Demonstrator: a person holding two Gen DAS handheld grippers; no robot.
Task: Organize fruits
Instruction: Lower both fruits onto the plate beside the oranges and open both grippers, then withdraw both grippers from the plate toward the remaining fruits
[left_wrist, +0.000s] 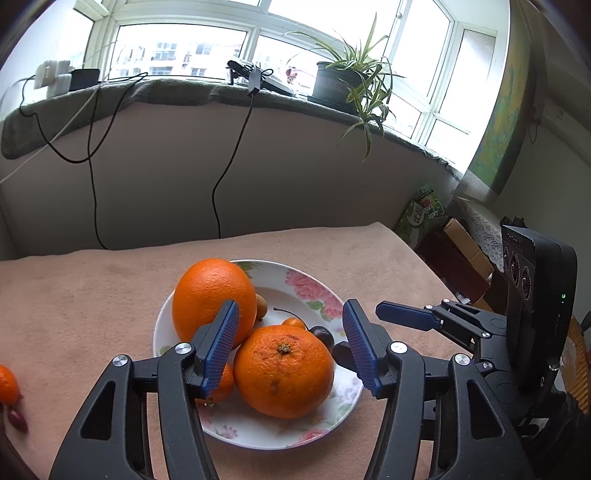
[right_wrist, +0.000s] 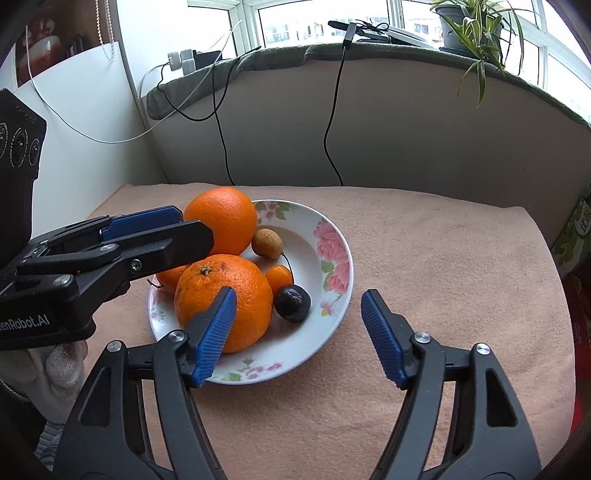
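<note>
My left tongs (left_wrist: 290, 343) fill the lower half of the left wrist view, both black arms rising from the bottom edge, the blue ribbed pads (left_wrist: 218, 347) spread apart with nothing pressed between them. In that same view my right tongs (left_wrist: 406, 317) reach in from the right edge, one blue pad lying flat and pointing left. From the right wrist view, my right tongs (right_wrist: 299, 338) stand wide, pads clear of everything. My left tongs (right_wrist: 155, 229) come in from the left edge. Below them, lower left, I see my gloved hand (right_wrist: 62, 363) gripping the handle.
</note>
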